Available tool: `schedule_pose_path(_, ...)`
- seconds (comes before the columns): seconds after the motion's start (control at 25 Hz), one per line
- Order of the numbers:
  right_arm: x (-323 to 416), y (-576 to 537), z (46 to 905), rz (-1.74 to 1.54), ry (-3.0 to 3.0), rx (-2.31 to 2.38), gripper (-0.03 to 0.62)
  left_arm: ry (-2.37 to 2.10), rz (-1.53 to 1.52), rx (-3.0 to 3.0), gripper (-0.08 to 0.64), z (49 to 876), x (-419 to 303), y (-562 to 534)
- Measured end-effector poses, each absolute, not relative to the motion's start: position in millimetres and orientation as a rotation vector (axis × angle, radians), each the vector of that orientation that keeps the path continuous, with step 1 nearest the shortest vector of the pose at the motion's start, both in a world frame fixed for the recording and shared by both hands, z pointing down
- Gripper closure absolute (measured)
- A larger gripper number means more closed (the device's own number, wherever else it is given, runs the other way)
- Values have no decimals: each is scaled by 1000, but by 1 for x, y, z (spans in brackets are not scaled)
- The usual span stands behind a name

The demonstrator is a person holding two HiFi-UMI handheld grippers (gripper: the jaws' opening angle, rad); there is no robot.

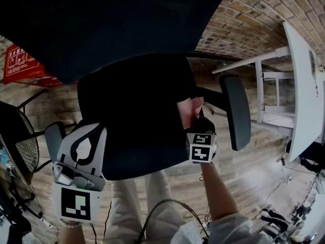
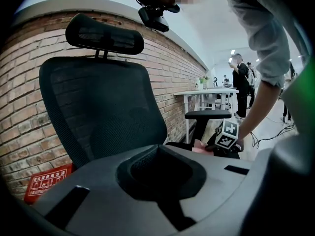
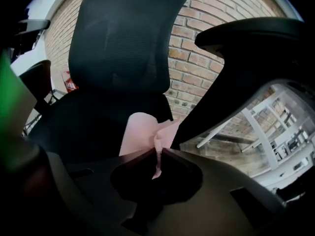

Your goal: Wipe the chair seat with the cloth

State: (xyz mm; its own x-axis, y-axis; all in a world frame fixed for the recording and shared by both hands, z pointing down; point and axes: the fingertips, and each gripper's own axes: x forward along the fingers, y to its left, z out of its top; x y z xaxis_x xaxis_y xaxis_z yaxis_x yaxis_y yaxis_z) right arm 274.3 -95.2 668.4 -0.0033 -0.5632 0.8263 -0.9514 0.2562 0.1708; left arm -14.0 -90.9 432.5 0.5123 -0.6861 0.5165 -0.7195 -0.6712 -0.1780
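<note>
One armrest (image 1: 236,111) just beside cloth (image 1: 188,111)

Dim, underexposed interior; black mesh office chair (image 1: 137,111) loses detail in shadow. Heavy fisheye bending, vignetted corners.

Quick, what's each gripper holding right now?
Left gripper: shut, holding nothing.
Right gripper: shut on the pink cloth.

- The black chair seat (image 1: 137,121) carries a pink cloth (image 1: 189,111), which lies bunched at the seat's right edge, just beside the right armrest (image 1: 236,111).
- The wood-plank floor (image 1: 254,177) bears the chair and, to its right, a white worktop (image 1: 304,85) on white legs.
- A red sign (image 1: 20,65) sits low against the brick wall.
</note>
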Motion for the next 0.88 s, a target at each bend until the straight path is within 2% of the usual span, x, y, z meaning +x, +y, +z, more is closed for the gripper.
schedule_pose_path(0.52,179,-51,681,721,-1801,1344,543,-1282,883,2680,541,426,-37,-93)
schedule_pose_path(0.88,87,-1,681,797,-1912,1201,543,-1290,862,2661,541,426,-48,-90)
